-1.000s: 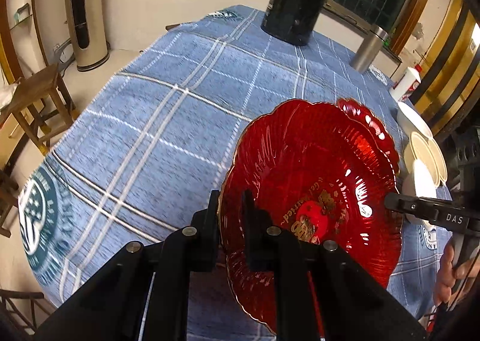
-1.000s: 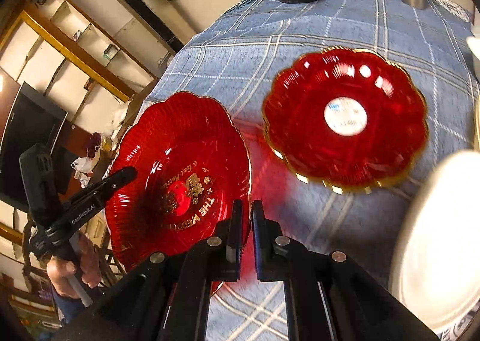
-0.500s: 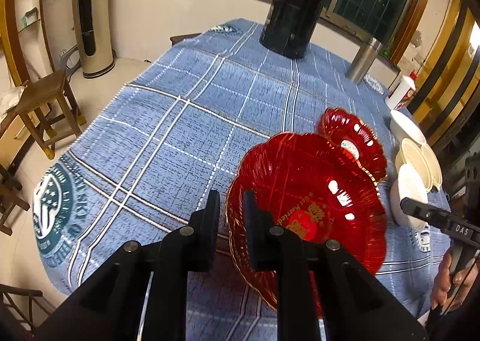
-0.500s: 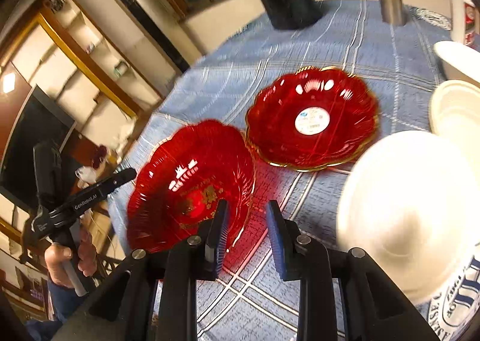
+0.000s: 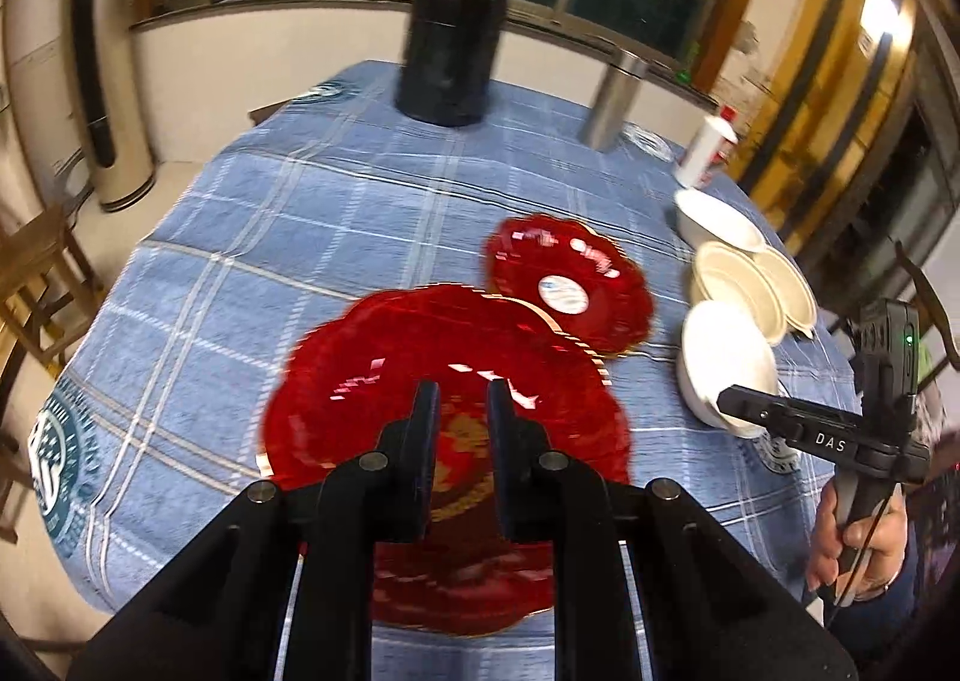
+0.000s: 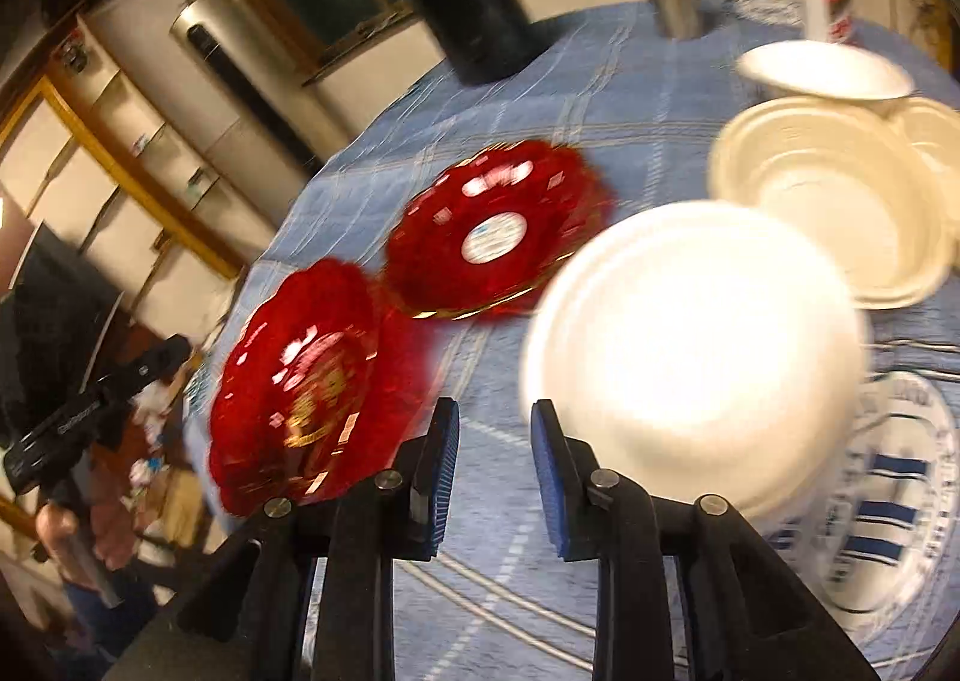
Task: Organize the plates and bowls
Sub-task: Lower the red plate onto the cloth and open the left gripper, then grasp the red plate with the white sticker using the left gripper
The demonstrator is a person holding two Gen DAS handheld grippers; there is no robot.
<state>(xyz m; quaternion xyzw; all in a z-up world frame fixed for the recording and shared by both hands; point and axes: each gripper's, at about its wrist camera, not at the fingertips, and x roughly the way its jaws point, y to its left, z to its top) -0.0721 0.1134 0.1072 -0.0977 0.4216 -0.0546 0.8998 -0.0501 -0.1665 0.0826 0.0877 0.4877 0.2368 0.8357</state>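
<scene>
Gripping red plate [image 5: 384, 381], left gripper [image 5: 461, 411]

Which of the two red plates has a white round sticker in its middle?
The far red plate, lying flat on the tablecloth beside the white bowls. The near red plate, tilted and held in the left gripper, shows gold lettering in its middle instead.

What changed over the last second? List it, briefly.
The right gripper has just been opening its fingers: it let go of the lifted red plate and shifted toward the nearest white bowl, with nothing between the fingers. The left gripper keeps its grip on that plate. The stickered red plate and the other white bowls stayed put.
</scene>
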